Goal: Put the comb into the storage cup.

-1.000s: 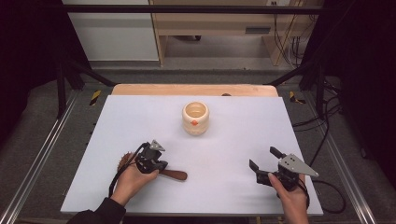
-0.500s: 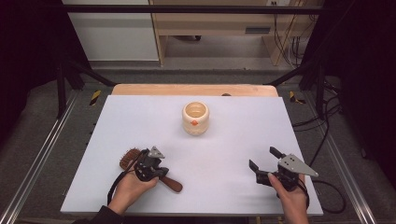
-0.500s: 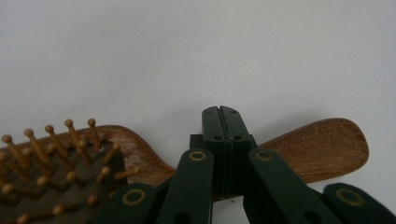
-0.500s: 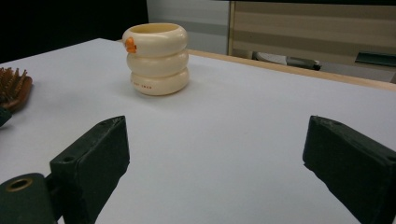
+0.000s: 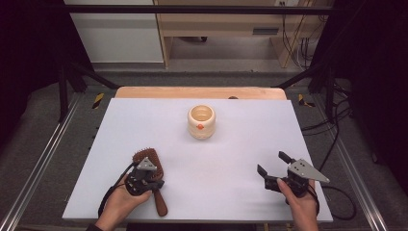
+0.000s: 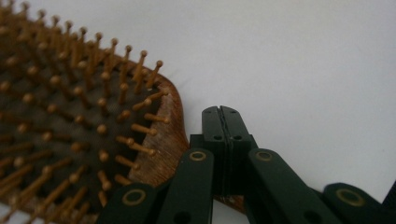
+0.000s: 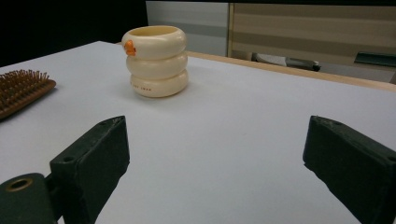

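Note:
A brown wooden hairbrush (image 5: pixel 146 157) lies bristles up near the table's front left, its handle pointing toward the front edge. My left gripper (image 5: pixel 153 182) rests over the brush's neck. In the left gripper view its jaws are shut flat against each other (image 6: pixel 220 116) beside the bristled head (image 6: pixel 70 116), with nothing between them. My right gripper (image 5: pixel 273 163) stands open at the front right, its jaws wide apart (image 7: pixel 215 154) and empty. A cream ringed cup (image 5: pixel 201 121) with an orange mark stands upright mid-table, also ahead in the right gripper view (image 7: pixel 155 60).
The white tabletop (image 5: pixel 250 130) has a wooden strip (image 5: pixel 202 92) along its far edge. Metal frame rails (image 5: pixel 43 159) run along both sides. Cables trail on the floor at the right (image 5: pixel 337 134).
The hairbrush has turned clockwise under my left gripper: its handle pointed right and now points to the front edge. The left hand shifted slightly right. The right gripper stayed still.

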The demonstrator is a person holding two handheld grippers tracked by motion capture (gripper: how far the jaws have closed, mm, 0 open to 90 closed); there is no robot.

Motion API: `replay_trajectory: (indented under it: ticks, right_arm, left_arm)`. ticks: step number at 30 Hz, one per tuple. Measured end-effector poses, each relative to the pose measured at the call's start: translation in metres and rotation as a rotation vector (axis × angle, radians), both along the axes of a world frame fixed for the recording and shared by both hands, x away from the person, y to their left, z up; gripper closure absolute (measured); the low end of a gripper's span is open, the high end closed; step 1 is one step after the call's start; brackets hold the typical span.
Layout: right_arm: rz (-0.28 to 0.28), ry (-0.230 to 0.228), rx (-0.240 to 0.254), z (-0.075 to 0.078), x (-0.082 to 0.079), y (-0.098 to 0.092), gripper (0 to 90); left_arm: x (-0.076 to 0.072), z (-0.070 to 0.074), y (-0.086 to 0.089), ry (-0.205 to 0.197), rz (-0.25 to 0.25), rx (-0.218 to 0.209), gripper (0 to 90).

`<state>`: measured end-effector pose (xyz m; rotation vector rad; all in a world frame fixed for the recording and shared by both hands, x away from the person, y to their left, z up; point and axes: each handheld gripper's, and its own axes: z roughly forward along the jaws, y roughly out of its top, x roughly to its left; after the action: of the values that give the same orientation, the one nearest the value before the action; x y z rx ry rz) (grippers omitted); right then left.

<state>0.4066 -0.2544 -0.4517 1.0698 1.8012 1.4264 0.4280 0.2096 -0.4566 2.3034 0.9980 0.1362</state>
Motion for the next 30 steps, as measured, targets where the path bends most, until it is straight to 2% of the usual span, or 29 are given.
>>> replay_trajectory:
  ticks: [8,21,24,30]
  right_arm:
    - [0.004,0.000,-0.007,0.000,0.000,0.001,7.3]
    - [0.002,0.002,-0.005,0.000,0.000,0.001,7.2]
    - [0.002,0.000,-0.006,0.000,0.000,0.001,7.3]
    - [0.003,0.005,-0.008,-0.001,0.001,0.002,7.3]
  left_arm:
    - [-0.008,0.000,0.020,-0.003,0.019,0.008,89.7]
    - [-0.012,0.002,0.045,-0.014,0.062,0.016,89.6]
    - [-0.012,0.000,0.049,-0.016,0.078,0.013,89.6]
    - [-0.012,-0.002,0.052,-0.019,0.077,0.016,89.7]
